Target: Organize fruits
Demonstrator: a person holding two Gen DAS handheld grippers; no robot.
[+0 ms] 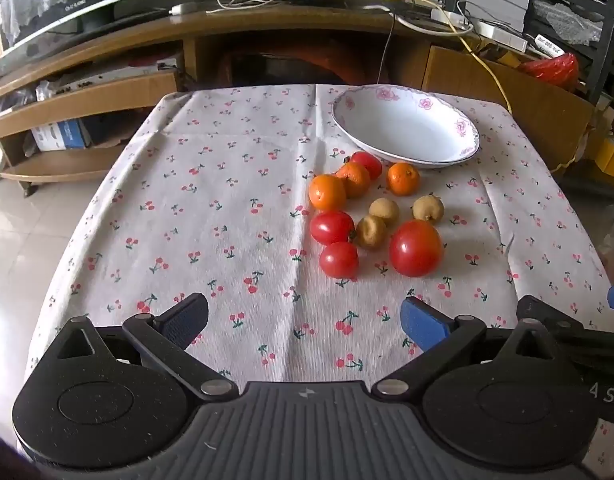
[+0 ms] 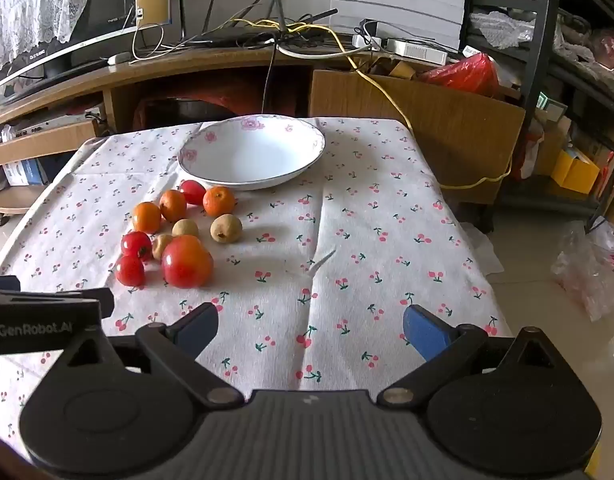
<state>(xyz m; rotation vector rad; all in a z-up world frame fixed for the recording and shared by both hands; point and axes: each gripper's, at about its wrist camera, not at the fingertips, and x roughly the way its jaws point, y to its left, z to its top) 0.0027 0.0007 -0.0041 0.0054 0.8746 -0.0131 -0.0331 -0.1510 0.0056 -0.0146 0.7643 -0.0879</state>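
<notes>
Cherry-print tablecloth (image 1: 235,216) holds fruits (image 1: 371,216) well beyond both spread, empty grippers (image 1: 303,320) (image 2: 309,326).

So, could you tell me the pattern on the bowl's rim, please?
Pink flowers on the white bowl, clearest in the right wrist view.

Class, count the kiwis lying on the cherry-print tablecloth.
3, all between the oranges and the big tomato: one kiwi rightmost, one in the middle, one beside the small tomatoes. None seems hidden.

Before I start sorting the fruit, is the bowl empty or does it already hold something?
Empty. The bowl shows only its bare white inside in both views, and all the fruit lies on the tablecloth in front of it.
</notes>
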